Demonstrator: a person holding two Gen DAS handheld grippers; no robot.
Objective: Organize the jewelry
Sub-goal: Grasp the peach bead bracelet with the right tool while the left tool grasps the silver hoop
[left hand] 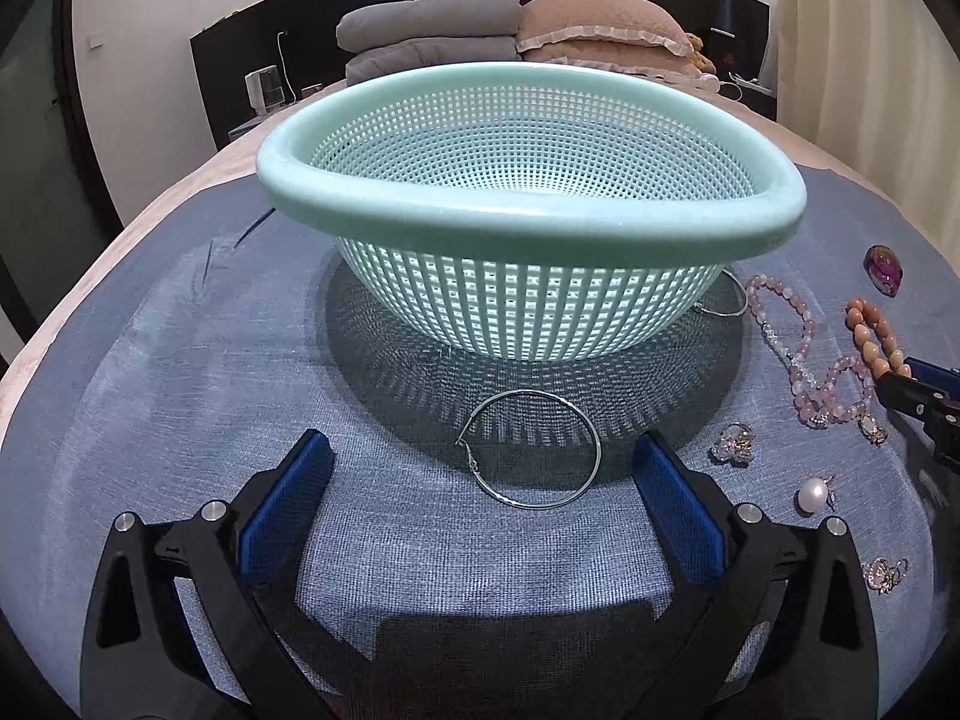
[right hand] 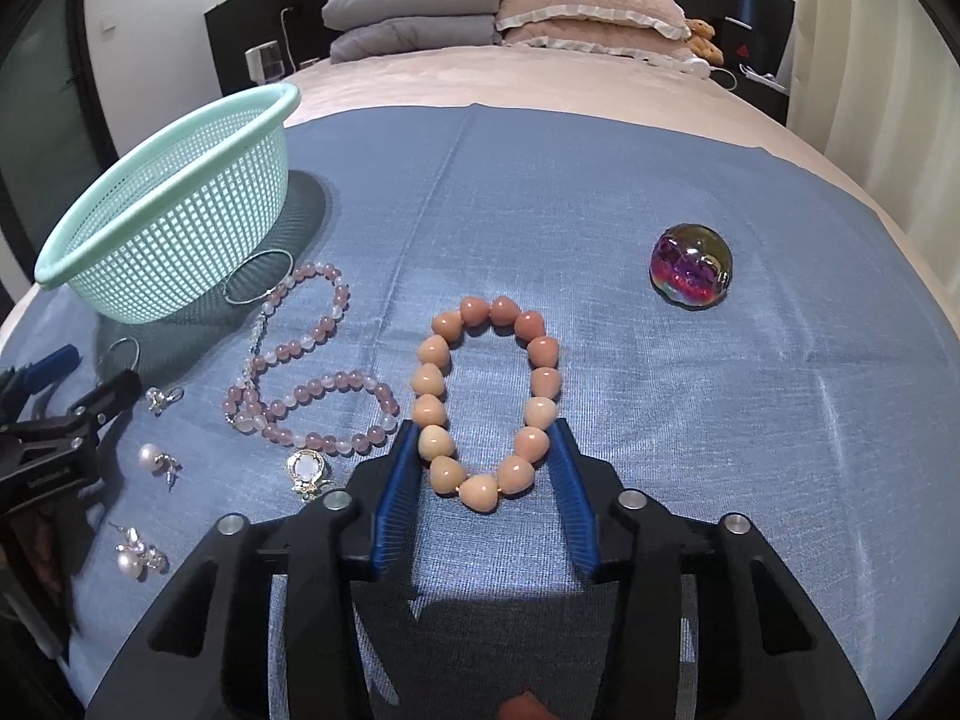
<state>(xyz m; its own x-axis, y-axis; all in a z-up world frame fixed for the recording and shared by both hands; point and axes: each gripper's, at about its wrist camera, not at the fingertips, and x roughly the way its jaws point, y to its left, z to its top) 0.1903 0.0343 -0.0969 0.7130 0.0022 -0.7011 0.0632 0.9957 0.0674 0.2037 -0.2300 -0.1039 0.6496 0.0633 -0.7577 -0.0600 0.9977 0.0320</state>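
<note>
Right gripper (right hand: 485, 450), lower centre of right wrist view: fingers apart, blue pads (right hand: 401, 495) flanking the near end of the peach bead bracelet (right hand: 487, 396). Pads just beside the outermost beads on either side; contact cannot be confirmed. Bracelet lying flat as a closed loop on the blue cloth (right hand: 600, 192), stretching up toward frame centre.

Left of bracelet: pink bead necklace (right hand: 300, 372) in loose loops, pendant (right hand: 307, 471) at its lower end. Further left, toward lower-left edge: pearl earring (right hand: 155, 459), a second pearl cluster (right hand: 137, 555) below it, small crystal earring (right hand: 161, 399) above. Iridescent purple glass ball (right hand: 691, 264) at right of centre, well apart from the rest. Mint green mesh basket (right hand: 174, 228) at upper left, thin hoop (right hand: 259, 276) leaning against its base.

Left gripper (left hand: 483, 468), lower part of left wrist view: fingers wide apart, holding nothing, blue pads (left hand: 282, 504) visible at either side. Silver hoop earring (left hand: 531, 449) flat on cloth between and just beyond the fingertips, not touched. Basket filling frame centre directly behind the hoop, interior partly hidden by rim; no contents discernible. Remaining jewelry along right edge. Grey folded blankets (left hand: 429, 30) and pink pillow (left hand: 606, 24) at top.
</note>
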